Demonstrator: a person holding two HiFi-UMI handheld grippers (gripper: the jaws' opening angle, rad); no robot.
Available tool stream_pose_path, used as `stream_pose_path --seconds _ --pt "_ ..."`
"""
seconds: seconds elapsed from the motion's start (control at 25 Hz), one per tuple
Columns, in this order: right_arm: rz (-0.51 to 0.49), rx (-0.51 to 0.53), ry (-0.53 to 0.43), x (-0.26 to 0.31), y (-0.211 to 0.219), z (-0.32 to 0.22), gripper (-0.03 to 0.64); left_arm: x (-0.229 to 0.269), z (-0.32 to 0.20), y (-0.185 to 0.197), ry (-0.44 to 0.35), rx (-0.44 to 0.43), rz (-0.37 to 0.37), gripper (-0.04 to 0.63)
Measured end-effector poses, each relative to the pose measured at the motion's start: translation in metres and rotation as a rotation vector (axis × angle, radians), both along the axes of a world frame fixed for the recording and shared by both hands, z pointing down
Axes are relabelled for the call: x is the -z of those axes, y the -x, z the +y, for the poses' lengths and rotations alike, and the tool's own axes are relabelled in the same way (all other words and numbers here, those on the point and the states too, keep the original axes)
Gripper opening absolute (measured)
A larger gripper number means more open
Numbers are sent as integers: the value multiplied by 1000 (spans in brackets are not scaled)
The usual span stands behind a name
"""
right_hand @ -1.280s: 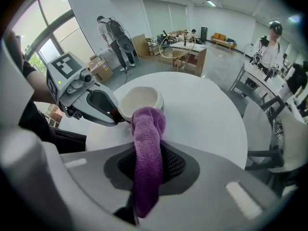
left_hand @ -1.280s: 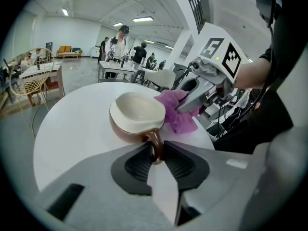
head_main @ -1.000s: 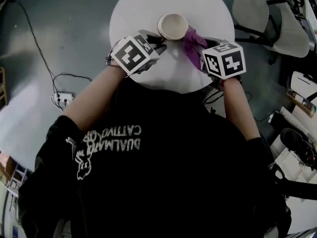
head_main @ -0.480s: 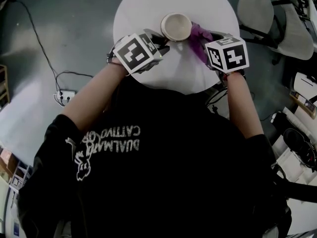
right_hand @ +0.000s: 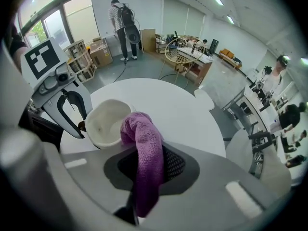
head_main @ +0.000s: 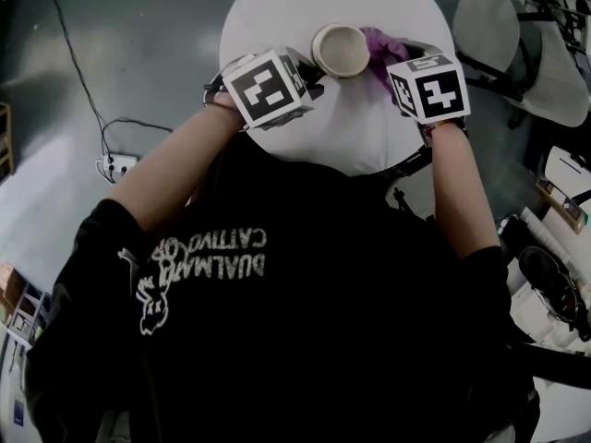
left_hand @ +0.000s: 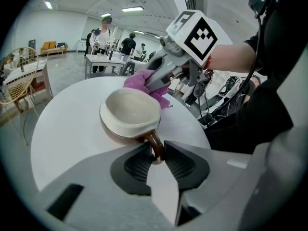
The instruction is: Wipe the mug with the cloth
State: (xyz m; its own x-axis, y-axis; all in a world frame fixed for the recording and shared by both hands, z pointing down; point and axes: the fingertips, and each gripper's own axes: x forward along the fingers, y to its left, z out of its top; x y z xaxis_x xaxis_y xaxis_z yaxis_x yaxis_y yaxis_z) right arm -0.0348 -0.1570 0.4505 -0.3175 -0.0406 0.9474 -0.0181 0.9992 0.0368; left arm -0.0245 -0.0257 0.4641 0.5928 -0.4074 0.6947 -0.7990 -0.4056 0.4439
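Observation:
A cream mug [head_main: 341,50] with a brown handle [left_hand: 155,144] stands on the round white table [head_main: 286,7]. My left gripper [left_hand: 157,156] is shut on that handle, coming at the mug [left_hand: 130,113] from the near left. The purple cloth [right_hand: 143,158] is pinched in my right gripper [right_hand: 144,170], and its bunched end lies against the outer side of the mug [right_hand: 106,123] on the right. In the head view the cloth [head_main: 386,44] shows just right of the mug, beside the right gripper's marker cube [head_main: 428,88].
The table's near edge [head_main: 351,168] lies close to my body. Chairs [head_main: 494,17] stand off its right side. A cable and power strip [head_main: 116,164] lie on the floor at the left. People and desks [left_hand: 108,47] stand far back in the room.
The right gripper and cloth have moved up along the mug's right side, toward the table's far part. The left gripper has kept its grip on the handle in place.

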Motion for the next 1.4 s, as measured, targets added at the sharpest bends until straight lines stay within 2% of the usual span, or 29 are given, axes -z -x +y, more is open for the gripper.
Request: stream_pose_path --seconds 0.16,0.6,1.16,1.4 --pt "1 29 -20 2 12 -1 61 -1 2 -1 3 -15 7 80" --pt "-26 24 -25 8 37 1 60 -1 5 0 2 -45 8 83" --pt "-79 110 1 11 64 19 57 -3 10 1 12 -61 -1 81" --pt "-101 211 -2 12 74 27 57 -3 9 3 6 -109 1 81"
